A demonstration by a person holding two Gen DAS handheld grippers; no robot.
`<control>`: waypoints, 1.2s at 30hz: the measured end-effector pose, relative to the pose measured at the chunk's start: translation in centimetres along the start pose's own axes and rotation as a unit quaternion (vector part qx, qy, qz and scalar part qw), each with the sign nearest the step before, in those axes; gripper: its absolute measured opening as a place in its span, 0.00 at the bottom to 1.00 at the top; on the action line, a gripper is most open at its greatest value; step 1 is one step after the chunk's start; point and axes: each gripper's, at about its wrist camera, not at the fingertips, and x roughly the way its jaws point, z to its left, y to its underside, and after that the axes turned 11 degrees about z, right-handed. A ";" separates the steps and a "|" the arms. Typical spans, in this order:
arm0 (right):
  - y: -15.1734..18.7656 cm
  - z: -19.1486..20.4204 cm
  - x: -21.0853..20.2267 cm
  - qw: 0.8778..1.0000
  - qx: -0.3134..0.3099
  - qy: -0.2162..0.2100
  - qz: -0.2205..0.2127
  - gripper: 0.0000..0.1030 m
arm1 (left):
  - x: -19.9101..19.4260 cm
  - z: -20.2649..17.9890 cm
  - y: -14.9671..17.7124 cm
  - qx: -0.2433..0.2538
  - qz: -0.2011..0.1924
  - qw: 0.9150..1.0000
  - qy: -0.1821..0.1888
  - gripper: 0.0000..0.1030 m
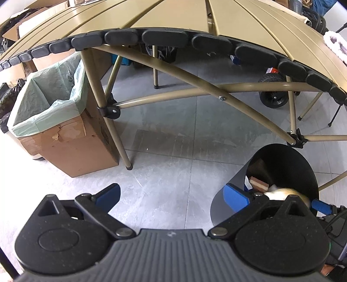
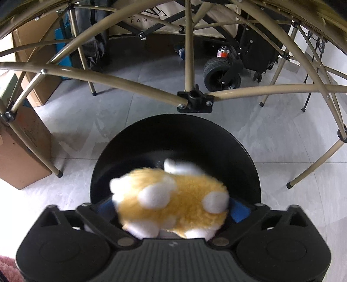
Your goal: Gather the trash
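Note:
A fluffy orange-and-white plush toy point(image 2: 173, 199) sits blurred between the blue fingers of my right gripper point(image 2: 171, 208), right over the mouth of a round black bin point(image 2: 173, 138). The jaws stand wide, and the toy is smeared while the gripper is sharp, so the pads do not seem to press on it. In the left wrist view the same black bin point(image 1: 282, 173) stands at the lower right with a brown block inside, and the plush toy point(image 1: 279, 193) shows at its rim. My left gripper point(image 1: 173, 195) hangs open over bare floor, holding nothing.
A cardboard box lined with a pale green bag point(image 1: 49, 104) stands at the left beside a table leg. The tan folding table point(image 1: 173, 17) and its crossed tubes point(image 2: 195, 95) arch overhead. A wheeled cart point(image 2: 221, 73) and a can point(image 2: 223, 52) sit behind.

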 end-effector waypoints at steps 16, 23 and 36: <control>-0.2 0.1 -0.1 1.000 0.000 -0.008 0.004 1.00 | 0.0 -0.5 0.1 0.005 0.001 1.000 0.001 1.00; 0.1 0.0 -0.7 1.000 -0.003 -0.012 0.002 1.00 | -0.2 -0.9 0.3 0.009 -0.001 1.000 0.005 1.00; 2.0 -2.2 -6.4 0.998 -0.010 -0.030 -0.046 1.00 | -2.7 -2.9 1.1 0.040 -0.036 0.998 0.045 1.00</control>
